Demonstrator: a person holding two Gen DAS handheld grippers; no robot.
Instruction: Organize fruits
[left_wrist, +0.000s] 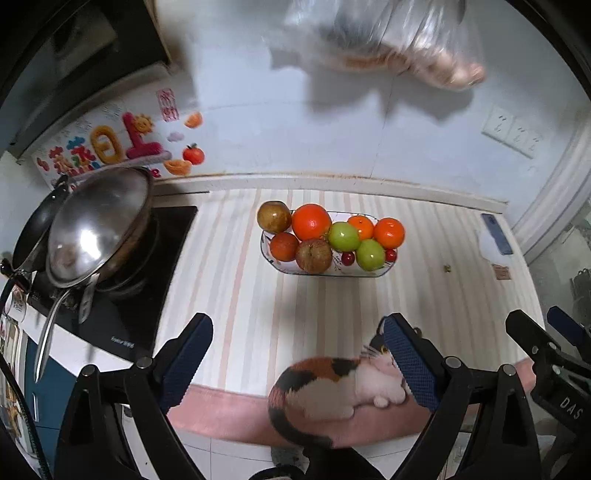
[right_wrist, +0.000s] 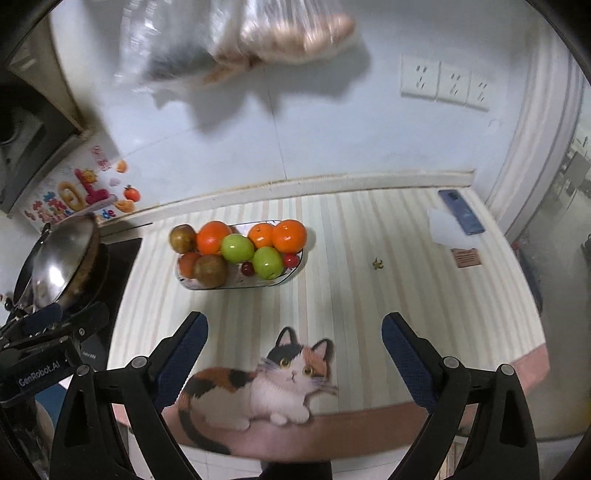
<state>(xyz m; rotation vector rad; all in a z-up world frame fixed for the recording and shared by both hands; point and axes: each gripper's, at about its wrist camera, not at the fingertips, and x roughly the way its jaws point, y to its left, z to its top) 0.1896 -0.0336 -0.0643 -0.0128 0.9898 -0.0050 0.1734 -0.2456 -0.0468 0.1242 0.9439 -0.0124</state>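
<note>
A white oval plate (left_wrist: 347, 272) (right_wrist: 236, 285) sits on the striped mat near the back wall, piled with fruit: oranges (left_wrist: 311, 222) (right_wrist: 289, 235), two green apples (left_wrist: 344, 236) (right_wrist: 239, 247), brown fruits (left_wrist: 314, 256) (right_wrist: 210, 270), a reddish fruit (left_wrist: 283, 246) and small red cherries (left_wrist: 347, 258) (right_wrist: 290, 260). My left gripper (left_wrist: 297, 356) is open and empty, well in front of the plate. My right gripper (right_wrist: 293, 356) is open and empty, in front of the plate and slightly to its right. The right gripper also shows at the right edge of the left wrist view (left_wrist: 546, 339).
A wok with a steel lid (left_wrist: 98, 230) (right_wrist: 59, 262) stands on a black hob at the left. A phone (left_wrist: 496, 233) (right_wrist: 461, 211), white paper and a small scrap (right_wrist: 377, 263) lie at the right. A cat picture (right_wrist: 258, 387) marks the mat's front edge. Plastic bags (right_wrist: 258, 40) hang on the wall.
</note>
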